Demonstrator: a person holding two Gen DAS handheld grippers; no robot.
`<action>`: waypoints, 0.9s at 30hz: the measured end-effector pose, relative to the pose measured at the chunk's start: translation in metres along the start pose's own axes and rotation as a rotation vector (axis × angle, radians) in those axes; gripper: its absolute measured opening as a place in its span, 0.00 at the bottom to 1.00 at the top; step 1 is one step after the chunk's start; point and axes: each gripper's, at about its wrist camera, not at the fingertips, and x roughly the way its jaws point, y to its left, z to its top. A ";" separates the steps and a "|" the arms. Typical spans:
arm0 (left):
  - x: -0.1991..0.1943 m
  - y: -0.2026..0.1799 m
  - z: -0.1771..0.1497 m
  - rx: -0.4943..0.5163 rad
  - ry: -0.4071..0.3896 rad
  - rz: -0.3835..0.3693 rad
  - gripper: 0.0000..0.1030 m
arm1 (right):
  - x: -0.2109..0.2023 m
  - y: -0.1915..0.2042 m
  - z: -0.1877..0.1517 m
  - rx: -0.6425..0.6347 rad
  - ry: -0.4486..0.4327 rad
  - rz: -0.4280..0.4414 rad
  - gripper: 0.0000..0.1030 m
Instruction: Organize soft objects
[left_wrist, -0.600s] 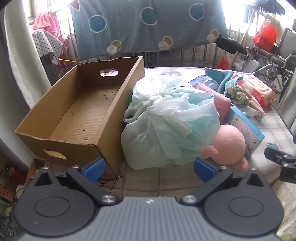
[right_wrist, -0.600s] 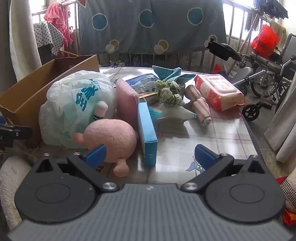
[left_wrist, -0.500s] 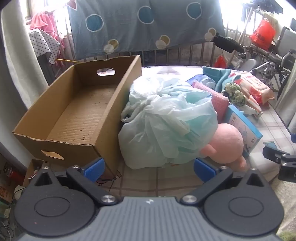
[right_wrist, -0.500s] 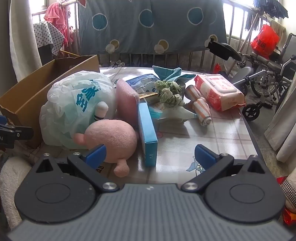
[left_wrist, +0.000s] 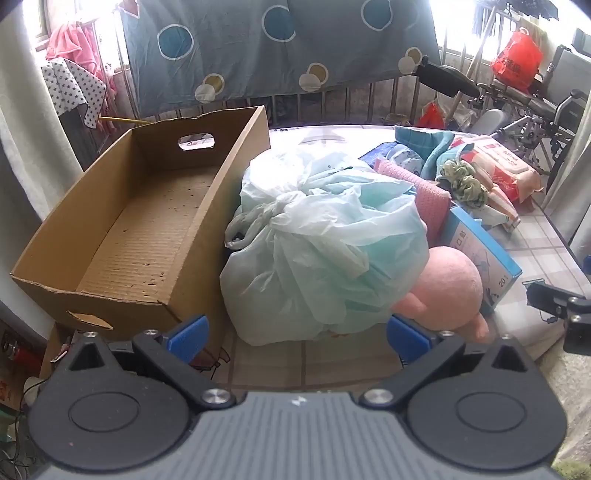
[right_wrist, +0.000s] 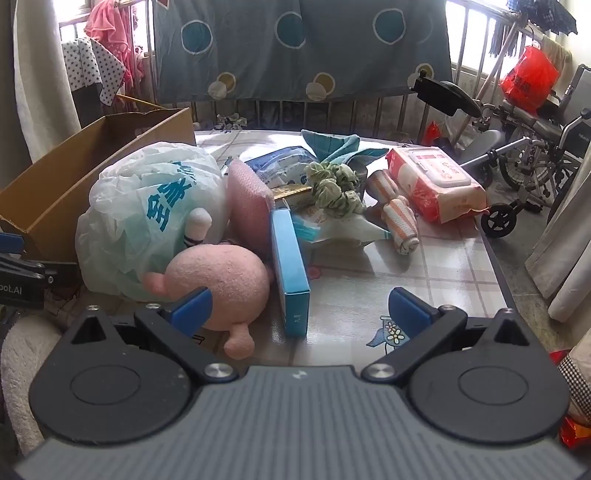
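An empty cardboard box (left_wrist: 147, 229) stands at the table's left; it also shows in the right wrist view (right_wrist: 66, 177). A tied pale green plastic bag (left_wrist: 325, 243) lies against it, also in the right wrist view (right_wrist: 147, 218). A pink plush toy (left_wrist: 447, 291) rests beside the bag, also seen in the right wrist view (right_wrist: 221, 284). Behind are a pink cloth (right_wrist: 247, 199), green scrunchies (right_wrist: 332, 188), a teal cloth (right_wrist: 332, 144) and striped rolled socks (right_wrist: 399, 218). My left gripper (left_wrist: 297, 334) is open and empty in front of the bag. My right gripper (right_wrist: 299, 308) is open and empty near the plush.
A blue carton (right_wrist: 290, 266) stands on edge right of the plush. A wet-wipes pack (right_wrist: 432, 181) lies at the back right. The table (right_wrist: 424, 280) ends at the right, with a wheelchair (right_wrist: 532, 147) beyond. A railing with a hung blanket (right_wrist: 295, 48) closes the back.
The left gripper's view has shifted slightly, with the box and bag sliding a little left and lower. The right gripper has hardly moved. Both stay open.
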 end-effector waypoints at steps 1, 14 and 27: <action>0.001 0.000 0.001 0.001 0.002 -0.001 1.00 | 0.001 0.000 0.001 0.000 0.004 -0.003 0.99; 0.001 0.006 0.003 -0.009 0.003 0.008 1.00 | 0.007 0.001 0.006 -0.006 0.017 -0.017 0.99; 0.000 0.010 0.004 -0.019 -0.004 0.011 1.00 | 0.006 0.002 0.008 -0.013 0.016 -0.022 0.99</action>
